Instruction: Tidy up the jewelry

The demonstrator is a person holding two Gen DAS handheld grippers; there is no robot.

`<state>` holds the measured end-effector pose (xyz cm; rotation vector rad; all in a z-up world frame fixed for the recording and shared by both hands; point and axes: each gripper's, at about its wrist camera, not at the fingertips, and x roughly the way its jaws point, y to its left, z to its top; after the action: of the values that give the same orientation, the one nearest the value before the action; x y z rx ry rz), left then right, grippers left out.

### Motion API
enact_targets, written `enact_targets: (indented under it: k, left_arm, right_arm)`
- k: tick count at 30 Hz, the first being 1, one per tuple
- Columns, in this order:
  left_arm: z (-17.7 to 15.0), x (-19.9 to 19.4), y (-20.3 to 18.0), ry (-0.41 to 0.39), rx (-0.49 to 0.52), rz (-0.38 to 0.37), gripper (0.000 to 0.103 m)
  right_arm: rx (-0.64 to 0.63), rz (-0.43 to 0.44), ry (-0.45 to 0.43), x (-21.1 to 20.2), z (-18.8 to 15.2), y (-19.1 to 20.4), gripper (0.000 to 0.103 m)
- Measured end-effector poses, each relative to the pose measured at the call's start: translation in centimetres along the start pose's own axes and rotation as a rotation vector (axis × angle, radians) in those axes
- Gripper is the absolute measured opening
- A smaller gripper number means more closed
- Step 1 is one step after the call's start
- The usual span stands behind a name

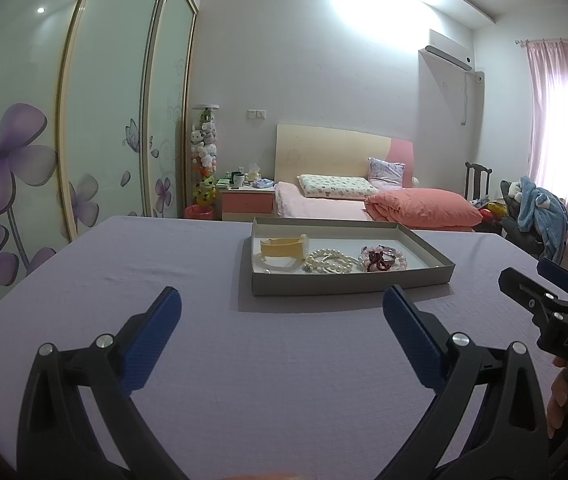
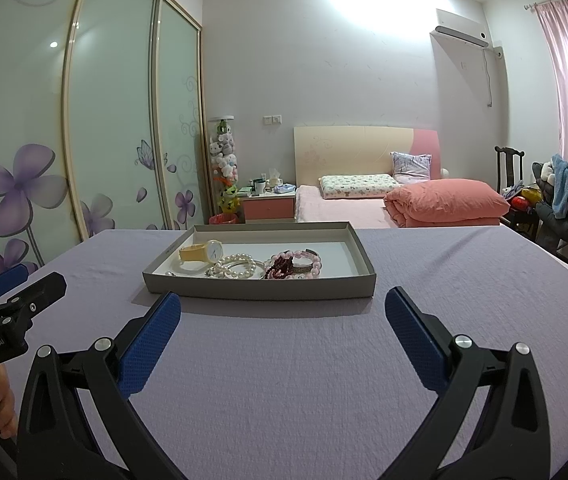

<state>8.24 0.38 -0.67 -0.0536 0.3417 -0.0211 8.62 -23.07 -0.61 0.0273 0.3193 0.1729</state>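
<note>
All jewelry in view sits inside the shallow grey tray (image 2: 260, 286) on the lavender tablecloth (image 2: 284, 360): a yellow-strapped watch (image 2: 200, 253) at the left, a pearl bracelet (image 2: 238, 266) in the middle, and pink bead bracelets (image 2: 299, 264) with a dark red strand (image 2: 282, 267) at the right, the last three touching (whether tangled cannot be told). The left gripper (image 1: 282, 316) and right gripper (image 2: 282, 316) hang short of the tray, jaws spread wide and empty, probably held back for an unobstructed view. The scene fits pieces gathered for sorting or already put away.
</note>
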Motion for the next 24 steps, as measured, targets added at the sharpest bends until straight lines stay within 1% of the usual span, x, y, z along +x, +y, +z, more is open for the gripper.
enact_targets:
  k: [11, 24]
  left_arm:
    - [-0.11, -0.01, -0.71, -0.005, 0.006, -0.002, 0.099]
    - [0.01, -0.03, -0.48, -0.002, 0.012, -0.017, 0.099]
  right_arm:
    - [0.000, 0.000, 0.000, 0.01, -0.01, 0.03, 0.101]
    - [0.001, 0.000, 0.000, -0.01, -0.04, 0.00, 0.101]
